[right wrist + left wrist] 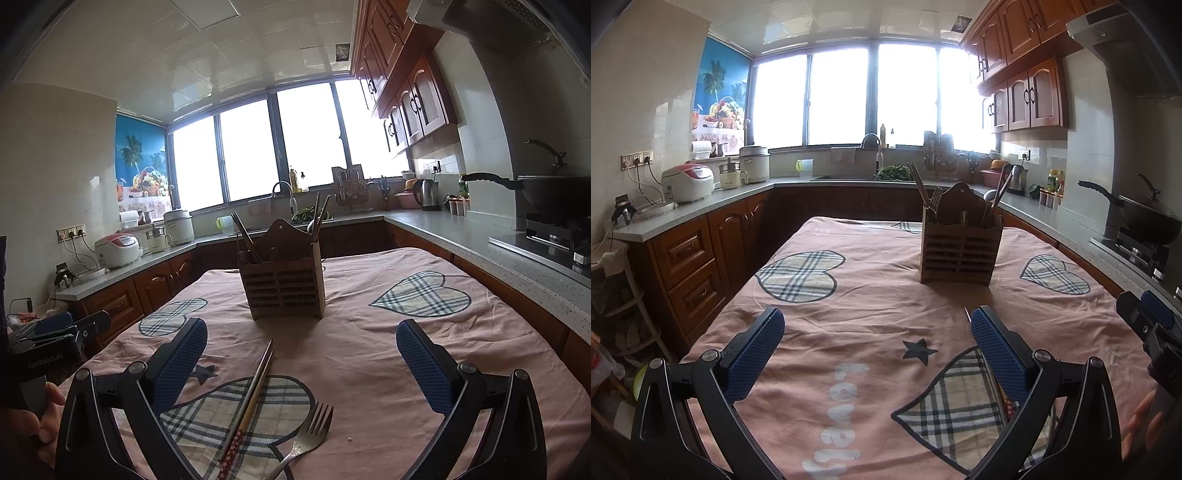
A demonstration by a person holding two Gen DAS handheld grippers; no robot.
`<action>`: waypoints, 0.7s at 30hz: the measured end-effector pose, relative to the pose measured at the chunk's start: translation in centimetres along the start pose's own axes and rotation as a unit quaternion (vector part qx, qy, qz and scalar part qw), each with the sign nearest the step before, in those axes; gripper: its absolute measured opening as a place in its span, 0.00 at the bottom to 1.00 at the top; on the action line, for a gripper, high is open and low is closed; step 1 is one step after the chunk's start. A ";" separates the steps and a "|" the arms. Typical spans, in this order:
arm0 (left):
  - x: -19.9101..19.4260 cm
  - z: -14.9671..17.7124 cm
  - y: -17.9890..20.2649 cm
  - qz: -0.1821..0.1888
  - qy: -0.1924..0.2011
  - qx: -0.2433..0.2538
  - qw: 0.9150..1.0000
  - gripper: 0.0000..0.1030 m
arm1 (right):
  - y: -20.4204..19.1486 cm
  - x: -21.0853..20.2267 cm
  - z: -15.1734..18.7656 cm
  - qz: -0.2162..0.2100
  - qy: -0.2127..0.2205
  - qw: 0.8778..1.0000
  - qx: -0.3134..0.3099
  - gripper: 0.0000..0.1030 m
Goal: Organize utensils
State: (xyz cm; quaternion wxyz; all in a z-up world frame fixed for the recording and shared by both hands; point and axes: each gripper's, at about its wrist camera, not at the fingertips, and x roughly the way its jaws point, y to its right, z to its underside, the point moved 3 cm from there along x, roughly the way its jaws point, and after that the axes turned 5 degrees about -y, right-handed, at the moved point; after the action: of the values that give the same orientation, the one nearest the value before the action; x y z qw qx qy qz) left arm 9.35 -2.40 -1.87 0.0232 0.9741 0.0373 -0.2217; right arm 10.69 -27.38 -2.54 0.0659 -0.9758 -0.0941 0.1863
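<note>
A slatted wooden utensil holder (pixel 960 249) stands upright on the pink tablecloth (pixel 849 325), with chopsticks, a fork and a ladle in it; it also shows in the right wrist view (pixel 284 286). A pair of chopsticks (pixel 251 398) and a metal fork (pixel 308 434) lie on the cloth between the right gripper's fingers. My right gripper (pixel 301 354) is open and empty above them. My left gripper (pixel 877 332) is open and empty, short of the holder. The chopsticks' tip (pixel 967 314) peeks out beside its right finger.
Kitchen counters (pixel 701 210) with wooden cabinets ring the table. A rice cooker (pixel 687 182) and pots stand on the left, a sink (pixel 849 177) at the back, a kettle (pixel 426 194) and a wok on the stove (pixel 554 199) on the right.
</note>
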 end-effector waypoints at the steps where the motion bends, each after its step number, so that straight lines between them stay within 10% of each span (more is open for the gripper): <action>1: 0.0 0.0 0.1 0.000 -0.001 0.002 1.000 1.00 | -0.2 0.0 0.0 0.000 0.000 1.000 -0.002 1.00; 21: -0.7 -0.4 0.1 0.001 -0.001 -0.001 1.000 1.00 | -0.5 -0.6 -0.3 -0.010 0.003 1.000 -0.007 1.00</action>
State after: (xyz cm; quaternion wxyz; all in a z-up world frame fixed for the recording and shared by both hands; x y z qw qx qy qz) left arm 8.88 -2.50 -1.17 0.0245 0.9738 0.0370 -0.2228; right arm 10.18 -27.07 -2.01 0.0613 -0.9757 -0.1051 0.1823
